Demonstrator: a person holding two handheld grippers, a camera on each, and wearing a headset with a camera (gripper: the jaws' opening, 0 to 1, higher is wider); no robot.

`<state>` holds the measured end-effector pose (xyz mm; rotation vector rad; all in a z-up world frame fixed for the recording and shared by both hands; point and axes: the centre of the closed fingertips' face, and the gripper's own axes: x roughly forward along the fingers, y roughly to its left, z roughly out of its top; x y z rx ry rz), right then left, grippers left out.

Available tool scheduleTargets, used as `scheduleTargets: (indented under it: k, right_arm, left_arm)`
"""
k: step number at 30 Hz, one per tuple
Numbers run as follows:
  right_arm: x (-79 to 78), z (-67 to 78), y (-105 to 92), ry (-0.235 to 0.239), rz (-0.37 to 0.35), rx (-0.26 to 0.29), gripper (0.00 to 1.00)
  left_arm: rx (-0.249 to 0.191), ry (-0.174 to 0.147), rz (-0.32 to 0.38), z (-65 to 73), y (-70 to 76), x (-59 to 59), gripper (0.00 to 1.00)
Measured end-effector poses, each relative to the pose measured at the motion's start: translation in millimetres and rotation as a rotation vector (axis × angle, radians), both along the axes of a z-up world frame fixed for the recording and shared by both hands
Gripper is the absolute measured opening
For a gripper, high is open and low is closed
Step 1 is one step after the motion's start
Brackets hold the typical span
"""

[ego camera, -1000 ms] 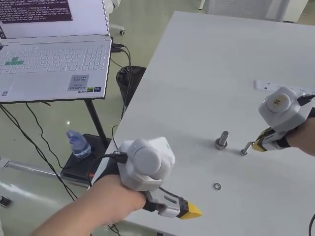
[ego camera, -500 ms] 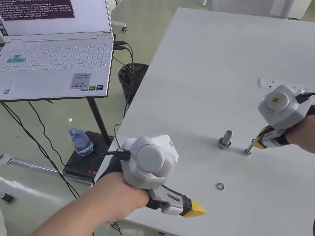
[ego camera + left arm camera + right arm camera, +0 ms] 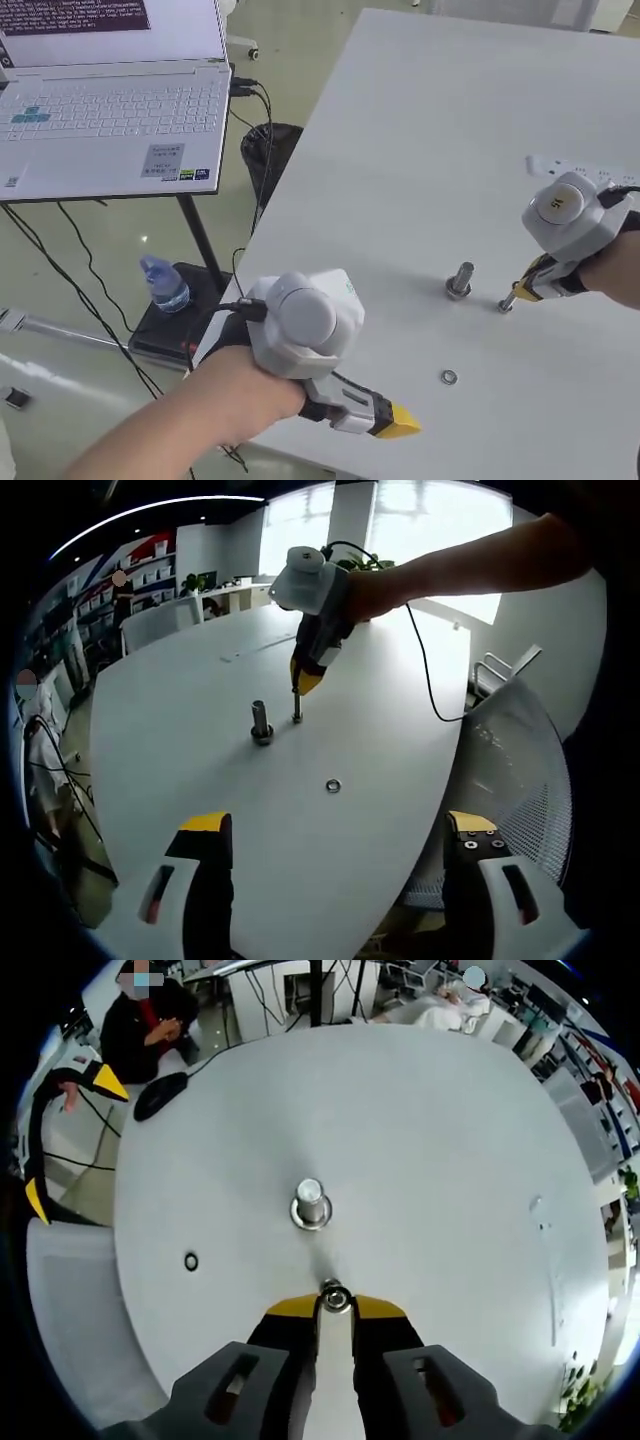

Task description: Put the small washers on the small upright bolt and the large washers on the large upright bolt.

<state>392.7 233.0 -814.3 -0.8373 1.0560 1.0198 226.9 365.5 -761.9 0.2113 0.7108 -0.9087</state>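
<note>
R gripper tips narrow, flanking the top of the thin steel upright bolt; can't tell if I'm pinching a washer there. L gripper wide, empty. Thick steel upright bolt is just beyond, small silver loose washer flat on the white table. Risk: any side pull as I let go tips the thin bolt

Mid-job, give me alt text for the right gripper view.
Yellow tips of the right tool flank the top of the small upright bolt on a white table. Beyond it stands the large upright bolt; a loose washer lies apart.
</note>
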Motion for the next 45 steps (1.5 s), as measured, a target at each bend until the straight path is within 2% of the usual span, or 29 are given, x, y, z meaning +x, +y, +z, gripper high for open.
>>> scheduleTargets:
  k: [24, 45]
  right_arm:
    - [0.3, -24.8, -1.6, 0.032, 0.014, -0.031, 0.12]
    - [2.5, -44.2, 0.2, 0.040, 0.030, -0.046, 0.13]
  left_arm:
    - [0.006, 0.021, 0.006, -7.8, 4.6, 0.8, 0.86]
    - [0.010, 0.039, 0.014, -13.4, 10.2, 1.6, 0.85]
